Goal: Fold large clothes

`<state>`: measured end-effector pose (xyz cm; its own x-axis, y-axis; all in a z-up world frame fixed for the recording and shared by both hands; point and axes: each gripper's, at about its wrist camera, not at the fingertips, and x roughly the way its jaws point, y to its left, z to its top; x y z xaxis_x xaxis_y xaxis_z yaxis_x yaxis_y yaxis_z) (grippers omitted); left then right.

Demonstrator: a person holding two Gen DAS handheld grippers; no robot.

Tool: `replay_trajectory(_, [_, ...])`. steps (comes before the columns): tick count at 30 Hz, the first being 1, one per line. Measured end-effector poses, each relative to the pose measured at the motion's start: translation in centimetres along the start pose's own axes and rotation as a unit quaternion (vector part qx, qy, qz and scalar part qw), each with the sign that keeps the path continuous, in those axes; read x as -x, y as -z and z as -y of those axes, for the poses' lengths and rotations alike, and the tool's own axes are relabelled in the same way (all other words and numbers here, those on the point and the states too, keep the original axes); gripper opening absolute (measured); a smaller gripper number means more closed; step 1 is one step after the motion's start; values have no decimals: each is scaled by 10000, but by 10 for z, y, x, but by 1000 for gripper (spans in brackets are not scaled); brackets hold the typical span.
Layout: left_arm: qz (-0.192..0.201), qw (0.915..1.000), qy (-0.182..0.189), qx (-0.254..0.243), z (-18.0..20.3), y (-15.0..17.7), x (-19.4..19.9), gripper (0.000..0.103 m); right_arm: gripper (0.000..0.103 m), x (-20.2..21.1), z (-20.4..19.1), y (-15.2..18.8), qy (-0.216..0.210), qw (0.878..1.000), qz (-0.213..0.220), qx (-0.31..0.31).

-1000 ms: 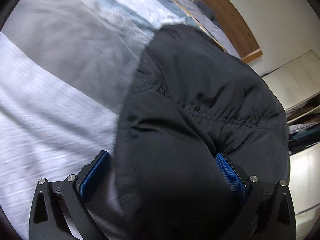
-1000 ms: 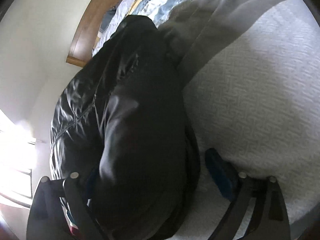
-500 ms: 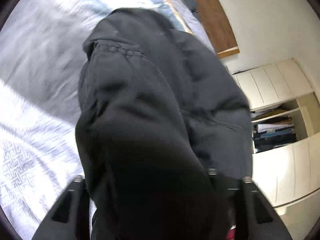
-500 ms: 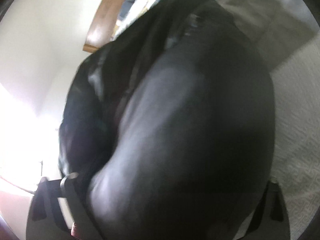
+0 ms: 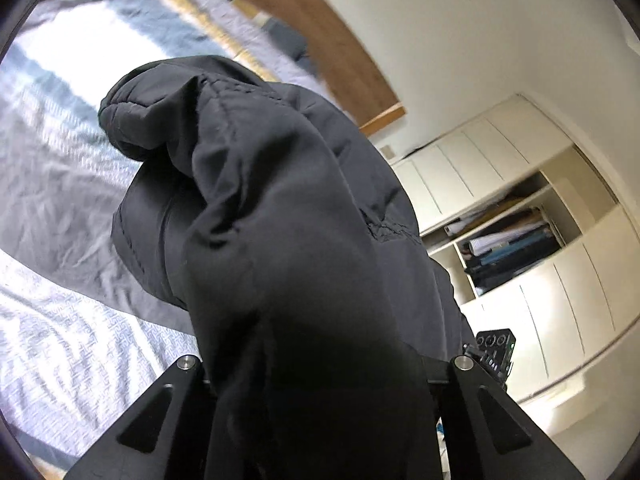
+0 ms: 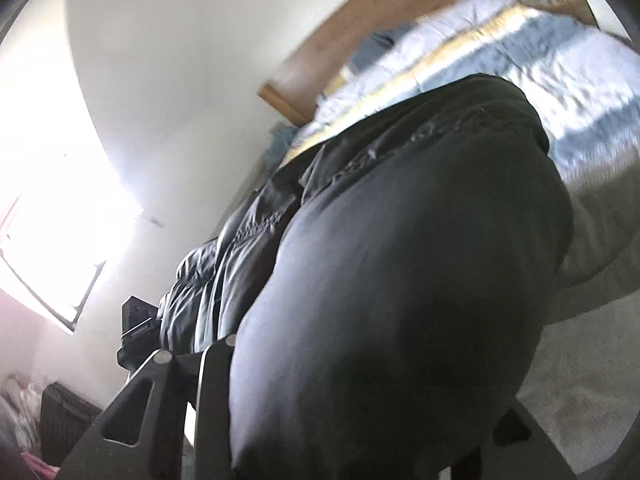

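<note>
Puffy black jacket [image 5: 288, 240] now lifted off quilted bedspread [image 5: 72, 344], bunched.

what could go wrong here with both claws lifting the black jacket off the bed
1. The black jacket is thick and bunched between the closing jaws of the left claw and right claw; a shallow bite could slip.
2. Fabric fills both views and hides the pads, so the grip is hard to check.
3. Slack could drag and rumple the bedding.
</note>
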<state>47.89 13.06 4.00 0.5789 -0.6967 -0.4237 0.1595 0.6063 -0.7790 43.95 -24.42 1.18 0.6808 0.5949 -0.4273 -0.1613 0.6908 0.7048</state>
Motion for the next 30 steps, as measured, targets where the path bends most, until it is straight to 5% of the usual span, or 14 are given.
replay_trajectory(4, [-123,9999,-103,3,-7,18,-1,19,31,12,11,25,59,9999,-71,-93])
replay_trajectory(9, [-539,9952,-809,145,-54,51,-18,21,33,3,54,65,774,9946,-516,-464])
replay_trajectory(12, [-551,9925,-1018,387,-76,58,-11,30,41,11,72,78,1124,9898,-550,-687])
replay_trajectory(16, [-485,9884,-1353,492,-88,57,11,57,66,25,80,83,1688,9813,-678,-635])
replay_trajectory(22, [-337,9848,-1623,525,-100,55,49,81,74,64,87,85,2085,9743,-418,-747])
replay_trajectory(30, [133,9769,-2099,378,-85,72,115,83,75,130,54,100,2738,9607,-45,-461])
